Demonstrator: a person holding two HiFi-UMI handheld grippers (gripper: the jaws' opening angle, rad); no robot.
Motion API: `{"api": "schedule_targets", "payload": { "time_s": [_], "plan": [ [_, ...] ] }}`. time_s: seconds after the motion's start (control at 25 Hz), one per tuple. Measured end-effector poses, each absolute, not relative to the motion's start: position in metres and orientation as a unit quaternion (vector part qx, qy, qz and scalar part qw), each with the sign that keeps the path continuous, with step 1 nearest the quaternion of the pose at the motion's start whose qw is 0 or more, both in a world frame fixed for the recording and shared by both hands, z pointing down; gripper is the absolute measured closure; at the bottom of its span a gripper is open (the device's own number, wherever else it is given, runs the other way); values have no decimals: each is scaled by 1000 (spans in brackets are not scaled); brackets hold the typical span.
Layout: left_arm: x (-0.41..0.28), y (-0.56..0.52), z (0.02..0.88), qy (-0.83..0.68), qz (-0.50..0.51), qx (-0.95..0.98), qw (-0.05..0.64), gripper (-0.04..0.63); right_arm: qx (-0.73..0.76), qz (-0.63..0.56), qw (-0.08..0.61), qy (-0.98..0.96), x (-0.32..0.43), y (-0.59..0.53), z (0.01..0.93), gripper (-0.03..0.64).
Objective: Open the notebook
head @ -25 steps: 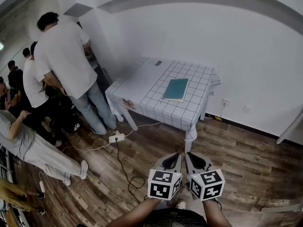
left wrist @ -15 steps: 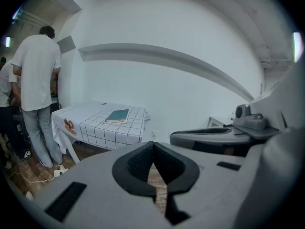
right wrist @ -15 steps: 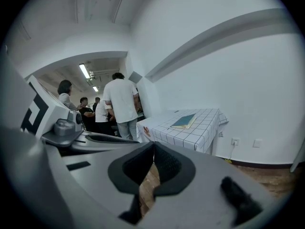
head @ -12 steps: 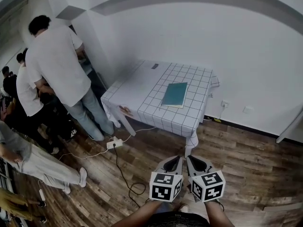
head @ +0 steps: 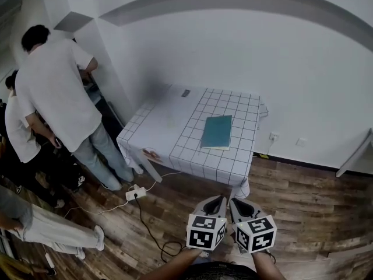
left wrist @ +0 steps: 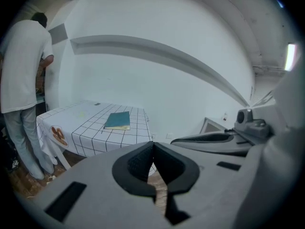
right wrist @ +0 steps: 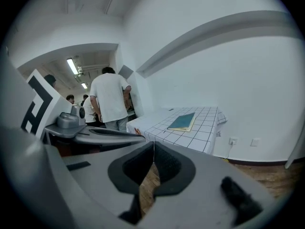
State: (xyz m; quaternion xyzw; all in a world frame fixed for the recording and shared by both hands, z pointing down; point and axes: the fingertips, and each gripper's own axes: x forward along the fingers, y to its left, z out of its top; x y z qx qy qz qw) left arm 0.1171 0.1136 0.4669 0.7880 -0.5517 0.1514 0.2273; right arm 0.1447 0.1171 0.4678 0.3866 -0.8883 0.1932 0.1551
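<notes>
A closed teal notebook [head: 217,132] lies flat on a table [head: 169,124] covered with a white checked cloth, near its right side. The same notebook [left wrist: 117,120] shows ahead in the left gripper view, and the notebook [right wrist: 182,121] also in the right gripper view. My left gripper [head: 213,203] and right gripper [head: 239,204] hang side by side over the wooden floor, well short of the table. Both are shut with nothing between the jaws. The left gripper [left wrist: 153,144] and right gripper [right wrist: 153,144] each show pads pressed together.
A person in a white shirt [head: 55,98] stands at the table's left end, with others behind. A power strip [head: 135,193] and black cable [head: 152,238] lie on the floor before the table. A wall socket [head: 271,137] sits behind the table. A white furniture leg [head: 354,155] stands right.
The view has drawn nearer to the table, which now sits lower and larger in the head view. Both grippers keep their place side by side, still shut.
</notes>
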Motion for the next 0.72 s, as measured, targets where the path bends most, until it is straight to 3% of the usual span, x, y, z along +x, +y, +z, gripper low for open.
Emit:
{"api": "schedule_targets", "payload": {
  "time_s": [0.72],
  "plan": [
    [30,71,480,-516,153,809,236,584,436,210,155,-861,68,73,476,604]
  ]
}}
